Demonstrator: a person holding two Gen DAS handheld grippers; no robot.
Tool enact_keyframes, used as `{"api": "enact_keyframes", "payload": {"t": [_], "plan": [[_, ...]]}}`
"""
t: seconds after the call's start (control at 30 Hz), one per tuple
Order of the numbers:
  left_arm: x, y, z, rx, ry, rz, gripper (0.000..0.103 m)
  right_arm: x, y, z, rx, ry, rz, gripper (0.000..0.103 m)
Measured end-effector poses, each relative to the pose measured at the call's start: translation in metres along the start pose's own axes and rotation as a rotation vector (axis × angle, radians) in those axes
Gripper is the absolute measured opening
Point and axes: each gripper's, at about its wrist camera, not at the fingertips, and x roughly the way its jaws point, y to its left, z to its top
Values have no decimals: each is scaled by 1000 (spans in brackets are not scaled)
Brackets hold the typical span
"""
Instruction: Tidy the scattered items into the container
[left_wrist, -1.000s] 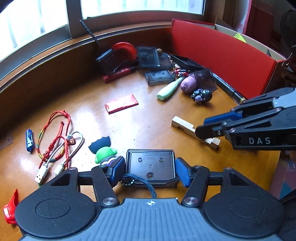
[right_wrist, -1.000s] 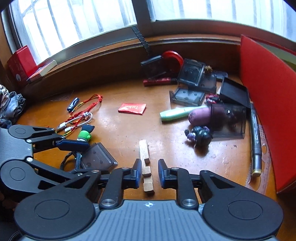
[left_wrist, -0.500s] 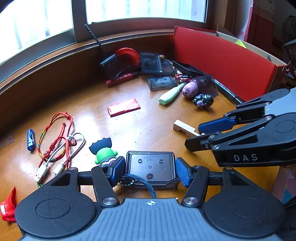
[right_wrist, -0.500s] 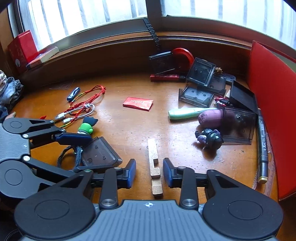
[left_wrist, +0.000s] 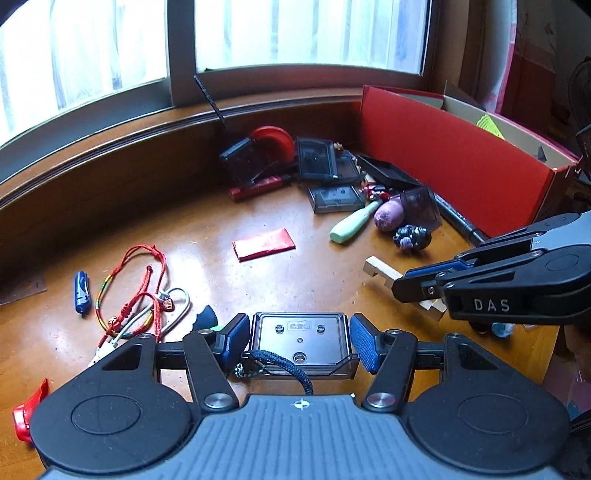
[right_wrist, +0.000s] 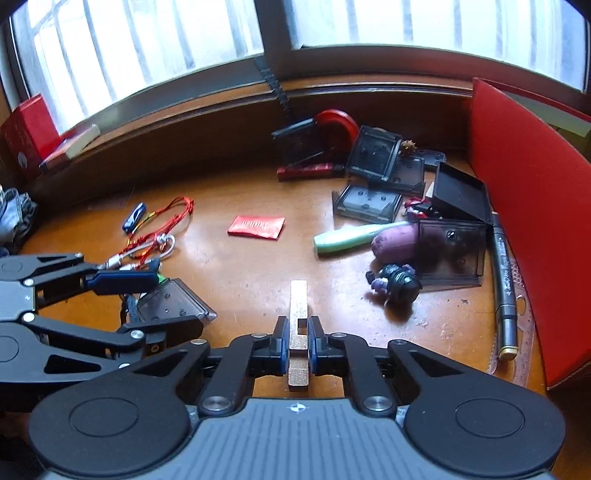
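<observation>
A: Right wrist view. My right gripper (right_wrist: 298, 341) is clamped across the wooden block (right_wrist: 299, 317). The block's long axis runs straight ahead along the fingers, its far end pointing up the desk (right_wrist: 236, 273) toward the window. The pads press on its 2 long sides near the notched middle, and the near end sticks out behind them.

B: And the container?

A: The red box (right_wrist: 524, 221) stands well apart to the right of the block, its tall red wall facing me. So the move I judge comes next turns on 1 relation: the box lies to the right and beyond, crosswise to the block's axis. I would lift, swing right and clear that wall before letting go.

B: Left wrist view?

A: My left gripper (left_wrist: 299, 341) has its jaws partly apart around a dark plastic case (left_wrist: 300, 341) that lies flat on the desk with a black cord (left_wrist: 280, 363) over its near edge. The left pad (left_wrist: 236, 338) looks touching; a thin gap shows at the right pad, so I cannot tell if it truly grips.

B: Which hand is nearer the box?

A: The right. In the left wrist view it sits between the case and the red box (left_wrist: 454, 162), so it should go first. Its block is held by a narrow waist and could pivot if swung fast.
</observation>
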Motion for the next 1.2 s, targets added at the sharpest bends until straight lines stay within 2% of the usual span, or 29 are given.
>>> {"api": "enact_keyframes", "payload": {"t": [0.4, 1.2], "plan": [[-4, -1, 10, 0, -24, 4, 60, -12, -1, 5, -10, -28, -7, 12], [-9, -27, 49, 36, -104, 6, 60, -63, -33, 26, -2, -162, -10, 12]]}}
